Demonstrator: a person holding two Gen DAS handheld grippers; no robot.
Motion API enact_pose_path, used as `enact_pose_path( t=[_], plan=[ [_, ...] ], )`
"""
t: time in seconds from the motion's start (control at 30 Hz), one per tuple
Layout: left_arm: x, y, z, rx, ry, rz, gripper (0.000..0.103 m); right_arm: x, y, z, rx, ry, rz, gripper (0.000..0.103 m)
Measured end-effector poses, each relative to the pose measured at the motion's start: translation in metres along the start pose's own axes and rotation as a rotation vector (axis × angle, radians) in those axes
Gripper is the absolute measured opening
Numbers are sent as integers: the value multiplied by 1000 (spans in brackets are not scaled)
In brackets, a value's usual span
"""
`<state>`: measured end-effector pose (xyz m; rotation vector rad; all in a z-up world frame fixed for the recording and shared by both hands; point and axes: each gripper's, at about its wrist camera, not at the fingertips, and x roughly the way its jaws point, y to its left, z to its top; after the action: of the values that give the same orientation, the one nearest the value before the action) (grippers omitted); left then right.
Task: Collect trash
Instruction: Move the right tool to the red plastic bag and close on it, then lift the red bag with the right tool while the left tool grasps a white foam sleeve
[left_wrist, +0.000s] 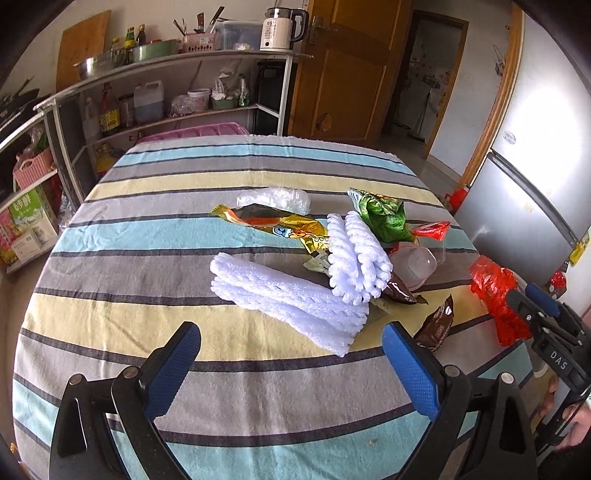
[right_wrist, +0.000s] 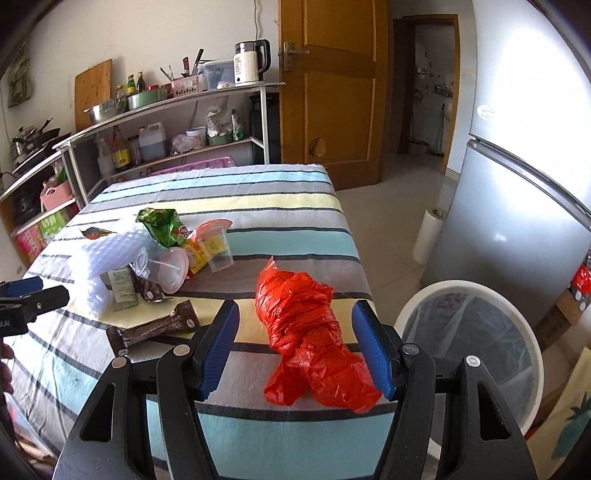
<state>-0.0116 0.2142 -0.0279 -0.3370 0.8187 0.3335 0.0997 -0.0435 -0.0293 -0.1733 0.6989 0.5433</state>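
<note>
The right gripper (right_wrist: 295, 347) stands wide open over the near right edge of the striped tablecloth (right_wrist: 258, 206), its blue pads on either side of a crumpled red plastic bag (right_wrist: 310, 332) without touching it. The bag's long axis runs from the far side of the table toward the camera, slightly to the right, so it lies roughly along the fingers. Just beyond the table edge, on the floor to the right, sits a white bin (right_wrist: 476, 354) lined with a clear bag.

The left gripper (left_wrist: 291, 362) is also wide open and holds nothing — its pads hang above bare cloth, short of two white foam net sleeves (left_wrist: 295, 295). Behind these lies the rest of the litter: a gold and orange snack wrapper (left_wrist: 273, 221), a green wrapper (left_wrist: 384, 218), a clear plastic cup (left_wrist: 415, 262) on its side, and a brown sachet (left_wrist: 436, 325) lying near the right gripper.

Legible writing is scarce: the right gripper's body in the left wrist view reads "DAS", and the white kettle (right_wrist: 251, 62) on the shelf shows "55". The wrappers' print is too small to read.
</note>
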Motion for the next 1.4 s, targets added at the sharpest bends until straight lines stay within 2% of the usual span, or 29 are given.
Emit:
enact_pose_path(
  t=[0.1,0.33,0.5,0.57,0.67,1.0,1.2,1.3,1.4],
  plan=[
    [11,-5,3,-1,16,14,100,10,-3,1,29,27,-3,64],
    [35,-3,15,-41,48,38,100,22,3,-2,8,63,-15,64],
    [50,1,15,-59,87,65,100,20,4,-4,20,62,-13,64],
    [49,6,12,-70,91,79,100,19,6,-4,20,62,-13,64],
    [43,15,10,-67,81,105,100,18,8,-4,12,64,-25,57],
    [24,54,0,-99,63,178,99,13,20,-8,15,53,12,54],
    [13,64,15,-190,8,52,98,15,22,-7,23,52,7,54],
    [18,65,25,-243,26,-13,98,16,21,-7,25,50,8,54],
    [23,62,30,-257,48,-19,98,16,20,-8,27,50,9,54]
  ],
)
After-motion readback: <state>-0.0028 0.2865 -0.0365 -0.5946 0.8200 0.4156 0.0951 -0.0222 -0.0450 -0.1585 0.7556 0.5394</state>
